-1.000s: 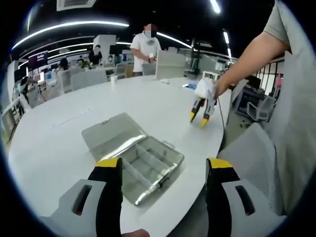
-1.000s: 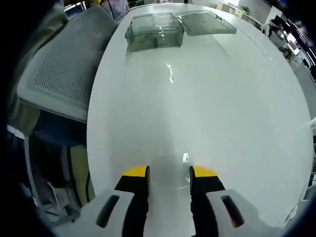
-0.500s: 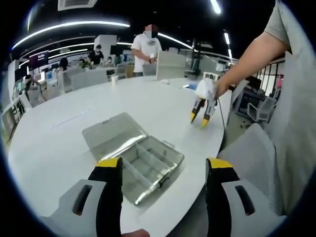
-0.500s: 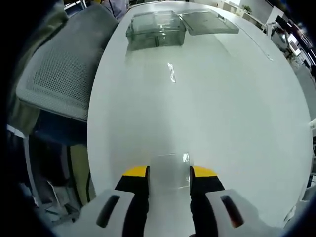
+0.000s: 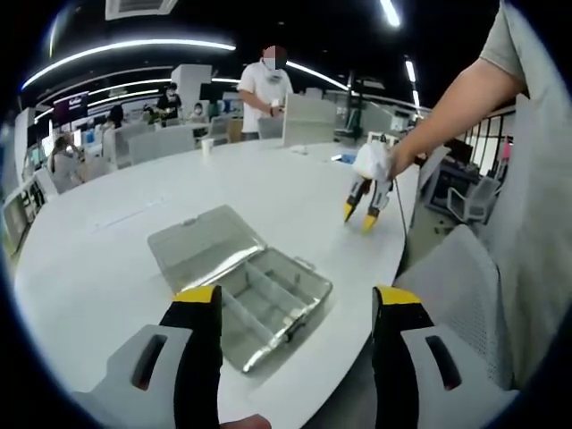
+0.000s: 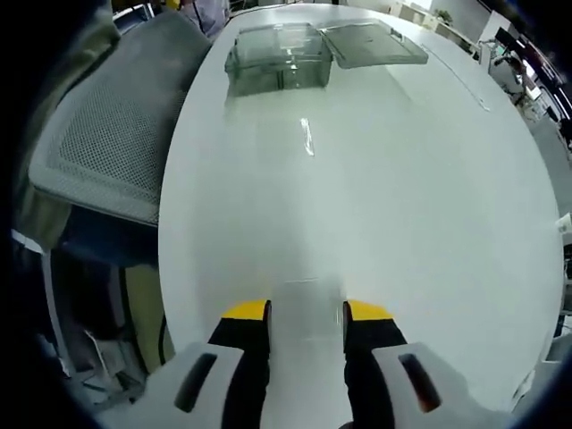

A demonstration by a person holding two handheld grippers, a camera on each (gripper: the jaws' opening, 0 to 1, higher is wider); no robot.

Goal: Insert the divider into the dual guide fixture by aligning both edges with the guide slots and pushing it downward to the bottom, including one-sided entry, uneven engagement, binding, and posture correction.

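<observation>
The guide fixture is a clear plastic compartment box (image 5: 268, 299) with its lid (image 5: 204, 243) folded open, lying on the white table just ahead of my left gripper (image 5: 298, 295), whose jaws stand wide open and hold nothing. In the right gripper view the same box (image 6: 277, 61) lies far ahead near the table's edge. The divider (image 6: 307, 290) is a thin clear plate, faint against the table, spanning the gap between the jaws of my right gripper (image 6: 307, 310), which press on its two sides. In the left gripper view the right gripper (image 5: 359, 216) points down at the table, held by a hand.
A grey mesh chair (image 6: 107, 134) stands against the table's edge beside the box, seen too as the chair (image 5: 456, 277). A person (image 5: 265, 89) stands at the far side, near a paper cup (image 5: 206, 143). Wide bare table (image 6: 402, 197) lies between divider and box.
Almost nothing has changed. The right gripper view has shifted a little, and the bright glint on the divider's corner has gone. The left gripper has stayed still.
</observation>
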